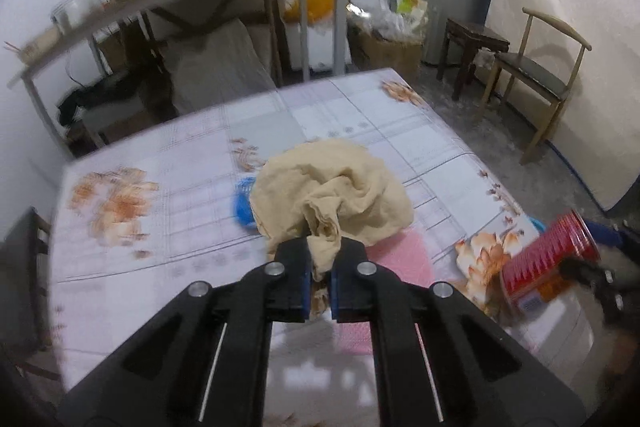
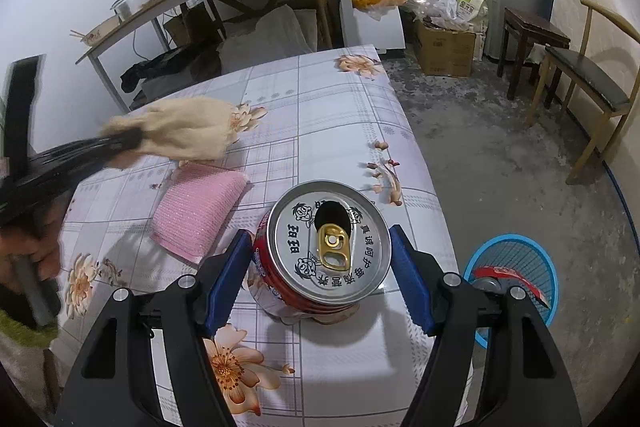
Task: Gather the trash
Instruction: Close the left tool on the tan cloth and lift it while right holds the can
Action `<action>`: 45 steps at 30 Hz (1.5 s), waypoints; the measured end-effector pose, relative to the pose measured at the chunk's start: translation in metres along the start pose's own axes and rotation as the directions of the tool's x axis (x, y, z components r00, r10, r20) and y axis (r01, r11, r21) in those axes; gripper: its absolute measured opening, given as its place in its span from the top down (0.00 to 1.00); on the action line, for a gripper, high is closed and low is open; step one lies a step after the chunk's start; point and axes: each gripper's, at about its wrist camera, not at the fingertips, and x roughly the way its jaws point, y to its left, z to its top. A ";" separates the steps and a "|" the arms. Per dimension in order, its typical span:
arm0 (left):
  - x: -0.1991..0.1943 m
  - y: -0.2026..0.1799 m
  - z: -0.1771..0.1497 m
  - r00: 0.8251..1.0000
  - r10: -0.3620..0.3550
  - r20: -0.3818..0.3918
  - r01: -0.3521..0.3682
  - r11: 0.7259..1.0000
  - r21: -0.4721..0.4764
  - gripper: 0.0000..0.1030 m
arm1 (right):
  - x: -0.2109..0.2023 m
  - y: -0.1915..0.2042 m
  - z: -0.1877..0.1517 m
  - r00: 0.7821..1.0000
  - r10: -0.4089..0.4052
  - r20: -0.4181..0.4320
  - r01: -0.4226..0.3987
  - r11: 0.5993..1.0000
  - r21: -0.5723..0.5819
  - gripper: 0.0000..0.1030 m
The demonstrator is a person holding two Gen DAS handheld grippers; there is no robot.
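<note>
Pinching a fold of the beige cloth (image 1: pixel 332 187) between pressed-together pads, the left gripper (image 1: pixel 320 259) holds it just above the middle of the table (image 1: pixel 160 155); the cloth partly hides a small blue thing (image 1: pixel 243 201). Near the table's right edge, the right gripper (image 2: pixel 320 267) is closed around an opened red can (image 2: pixel 328 247), its blue pads against the can's sides. A pink cloth (image 2: pixel 198 213) lies flat on the table between the two grippers. On the floor beside the right edge stands a blue basket (image 2: pixel 516 247) with a red wrapper (image 2: pixel 506 275) inside.
</note>
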 end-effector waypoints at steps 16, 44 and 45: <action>-0.055 -0.077 -0.142 0.954 0.301 0.013 -0.235 0.718 0.655 0.95 | 0.001 0.005 -0.001 1.000 0.003 0.005 -0.003 1.000 -0.010 0.34; -0.003 -0.026 -0.115 0.919 -0.269 -0.288 0.253 0.963 -0.094 0.55 | 0.003 0.006 -0.003 1.000 0.029 -0.011 -0.029 1.000 0.005 0.34; -0.003 -0.028 -0.115 0.924 -0.249 -0.291 0.234 0.968 -0.087 0.60 | 0.004 0.007 -0.003 0.999 0.031 -0.015 -0.031 1.000 0.005 0.34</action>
